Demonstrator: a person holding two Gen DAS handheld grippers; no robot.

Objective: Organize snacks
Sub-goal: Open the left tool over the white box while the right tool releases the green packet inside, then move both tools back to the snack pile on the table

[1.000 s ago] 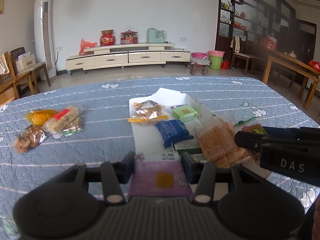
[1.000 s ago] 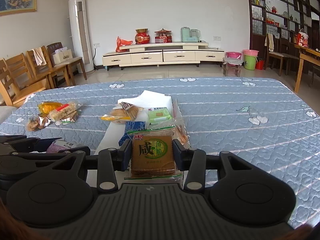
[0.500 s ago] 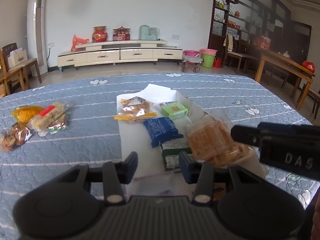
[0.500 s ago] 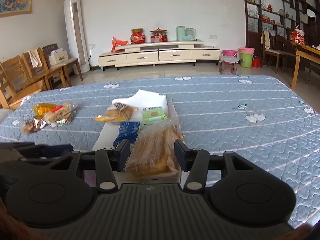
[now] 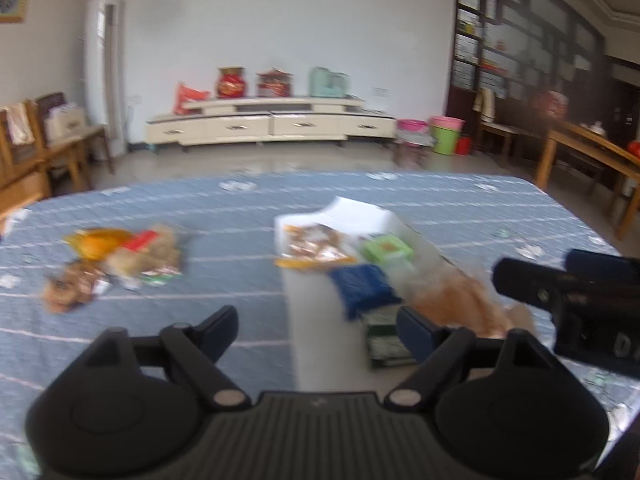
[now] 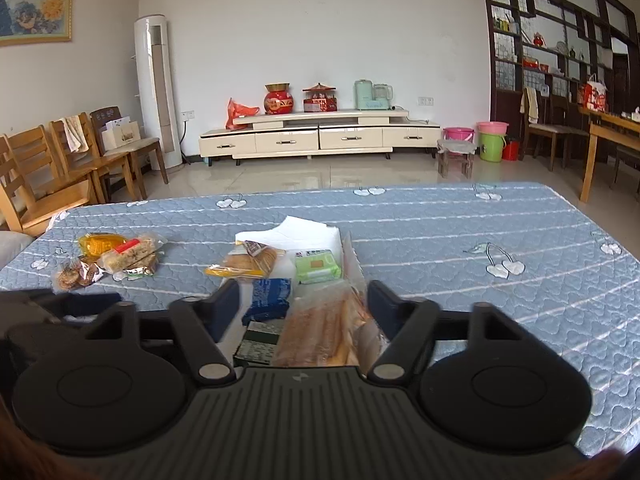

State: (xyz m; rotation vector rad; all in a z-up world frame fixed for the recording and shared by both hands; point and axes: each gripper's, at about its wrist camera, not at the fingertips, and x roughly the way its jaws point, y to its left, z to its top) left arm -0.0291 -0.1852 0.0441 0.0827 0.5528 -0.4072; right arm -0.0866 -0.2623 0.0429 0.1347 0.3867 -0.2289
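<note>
White wall (image 6: 320,20), cream TV cabinet (image 6: 320,138), prob. tiled floor (image 6: 320,174).

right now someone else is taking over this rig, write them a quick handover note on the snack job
Left gripper: open, holding nothing.
Right gripper: open, holding nothing, above the bag of crackers.
In the white box: biscuit pack, green pack, blue pack, dark green box, crackers.
Left to do: three snacks lie loose on the blue quilt: yellow pack, red-labelled bar, cookie bag.
</note>
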